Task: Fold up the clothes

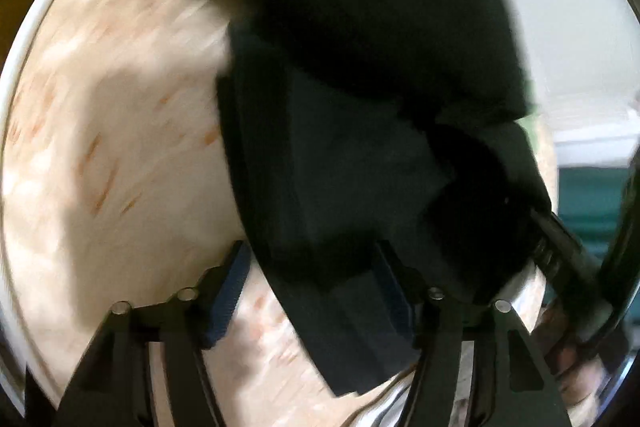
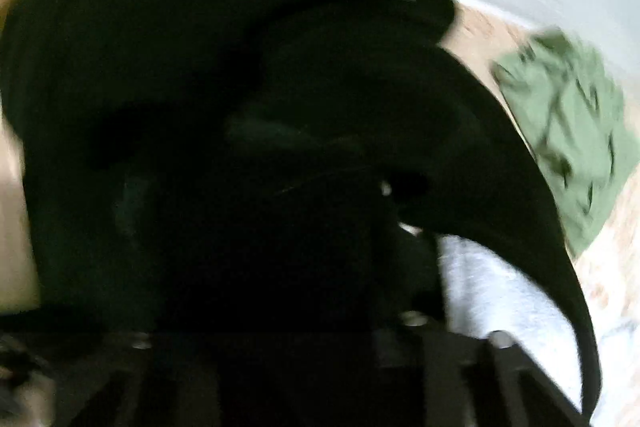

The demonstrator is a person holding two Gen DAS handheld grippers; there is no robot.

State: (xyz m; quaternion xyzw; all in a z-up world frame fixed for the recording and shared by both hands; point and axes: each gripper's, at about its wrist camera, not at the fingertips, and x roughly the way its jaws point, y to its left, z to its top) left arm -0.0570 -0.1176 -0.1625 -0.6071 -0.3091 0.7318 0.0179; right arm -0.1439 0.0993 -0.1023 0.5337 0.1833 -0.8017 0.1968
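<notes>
1. While both views were smeared by motion blur, the dark garment (image 1: pixel 360 75) filled the upper centre and right of the left wrist frame, hanging above the pale wood-grain table (image 1: pixel 112 131).
2. Your left gripper (image 1: pixel 316 291) stood with its fingers spread; a flat strip of the dark cloth ran down between them, from the upper centre of the frame to the lower centre. It lay close against the right-hand pad (image 1: pixel 394 291) and clear of the left-hand one, so nothing was pinched there.
3. The strip's long axis ran steeply, leaning from upper left to lower right.
4. At the right edge of that frame a second tool (image 1: pixel 568 259) reached into the bunched cloth, with part of a hand (image 1: pixel 568 347) below it; you could judge this to be your other gripper, nearer the bulk of the fabric.
5. In the right wrist frame the garment (image 2: pixel 240 87) covered nearly everything. Whether your right gripper (image 2: pixel 280 327) was spread or clamped on cloth could not be told: its fingers were lost in black.
6. A green garment (image 2: pixel 568 131) lay at the right of that frame, and a light grey cloth (image 2: pixel 492 303) at the lower right.
7. Sleeves, collar and hem could not be made out, nor how far any fold had got.
</notes>
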